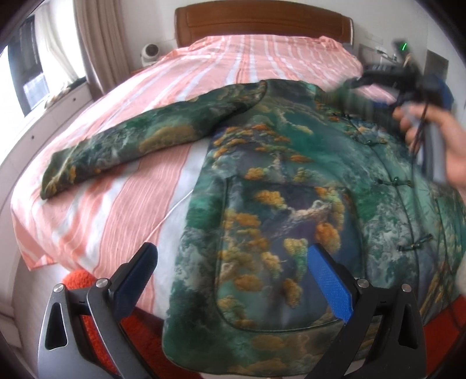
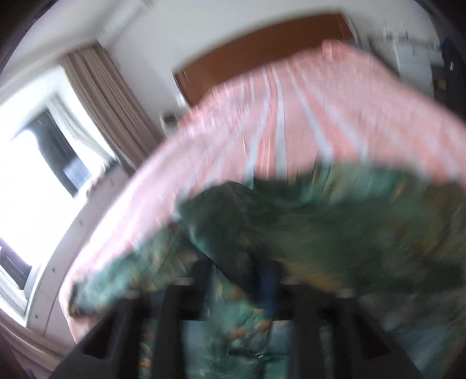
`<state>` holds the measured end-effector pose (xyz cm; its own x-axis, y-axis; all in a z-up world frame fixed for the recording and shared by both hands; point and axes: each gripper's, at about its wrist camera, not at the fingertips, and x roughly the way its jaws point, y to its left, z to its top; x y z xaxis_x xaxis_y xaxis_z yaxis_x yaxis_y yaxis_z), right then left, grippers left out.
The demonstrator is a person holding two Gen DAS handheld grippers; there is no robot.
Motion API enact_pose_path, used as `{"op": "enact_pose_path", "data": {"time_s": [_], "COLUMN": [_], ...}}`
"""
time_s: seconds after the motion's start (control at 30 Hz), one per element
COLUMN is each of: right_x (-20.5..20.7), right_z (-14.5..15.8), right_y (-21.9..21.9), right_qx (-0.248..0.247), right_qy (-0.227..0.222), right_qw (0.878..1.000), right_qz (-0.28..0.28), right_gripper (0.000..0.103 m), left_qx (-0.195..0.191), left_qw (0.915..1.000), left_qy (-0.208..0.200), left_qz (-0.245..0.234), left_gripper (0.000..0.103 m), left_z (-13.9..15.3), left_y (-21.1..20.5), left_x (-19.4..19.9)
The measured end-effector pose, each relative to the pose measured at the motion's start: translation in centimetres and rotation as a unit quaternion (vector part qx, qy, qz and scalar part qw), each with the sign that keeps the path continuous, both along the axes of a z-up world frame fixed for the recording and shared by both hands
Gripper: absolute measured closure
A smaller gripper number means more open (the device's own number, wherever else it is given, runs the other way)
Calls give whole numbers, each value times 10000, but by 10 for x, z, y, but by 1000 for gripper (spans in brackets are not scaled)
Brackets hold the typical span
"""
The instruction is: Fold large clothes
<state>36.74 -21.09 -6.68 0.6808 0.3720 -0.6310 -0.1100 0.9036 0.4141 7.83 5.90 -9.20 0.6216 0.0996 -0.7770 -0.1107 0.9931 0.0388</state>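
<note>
Presently catalogued, item by item.

Garment: one large padded jacket in green fabric printed with orange-and-white cloud and mountain shapes (image 1: 291, 180), lying front-up on the bed, its hem at the near edge and its collar toward the headboard. Knotted frog fastenings run down the front on the right side of the left wrist view. A big patch pocket shows on the near panel. One sleeve (image 1: 139, 145) stretches flat to the left across the sheet.

Bedding: a pink-and-white striped sheet (image 1: 96, 215) covers the mattress, under the jacket.

Furniture: a brown wooden headboard (image 1: 262, 23) stands at the far end of the bed; beige curtains (image 1: 90, 38) hang beside a bright window at the left. A small white round device (image 1: 151, 52) sits beside the bed near the headboard. Orange fluffy material (image 1: 87, 291) shows below the near bed edge.

Left gripper (image 1: 233, 280): black frame with blue finger pads, jaws spread wide apart, poised over the jacket's lower pocket panel with nothing between them.

Right gripper (image 1: 354, 83): seen blurred at the upper right of the left wrist view, held in a bare hand (image 1: 445, 145) near the jacket's collar. Green fabric appears at its tip. The right wrist view is heavily smeared; a fold of the jacket (image 2: 262, 221) lies raised over the fingers (image 2: 269, 280), which stand close together and seem clamped on it.
</note>
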Motion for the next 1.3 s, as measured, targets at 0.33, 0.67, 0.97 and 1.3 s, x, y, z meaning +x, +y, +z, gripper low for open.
{"op": "enact_pose_path", "data": {"time_s": [0.33, 0.67, 0.97, 1.3], "right_x": [-50, -52, -185, -306], "right_z": [-1, -43, -7, -14], "right_y": [-59, -106, -17, 1], "right_qx": [-31, -288, -920, -2172], "right_qy": [-112, 410, -291, -826], "right_qw": [9999, 9952, 9953, 9722], "right_qz": [-128, -840, -50, -276], "right_gripper": [22, 12, 9, 9], "left_qx": [-271, -258, -437, -319], "left_qw": [9996, 9993, 9984, 9982], "left_qy": [-44, -248, -300, -400], "left_qz": [-62, -129, -222, -310], "left_gripper": [1, 1, 1, 1], "left_z": [-5, -5, -2, 0], "left_y": [2, -2, -5, -14], "left_x": [4, -3, -4, -4]}}
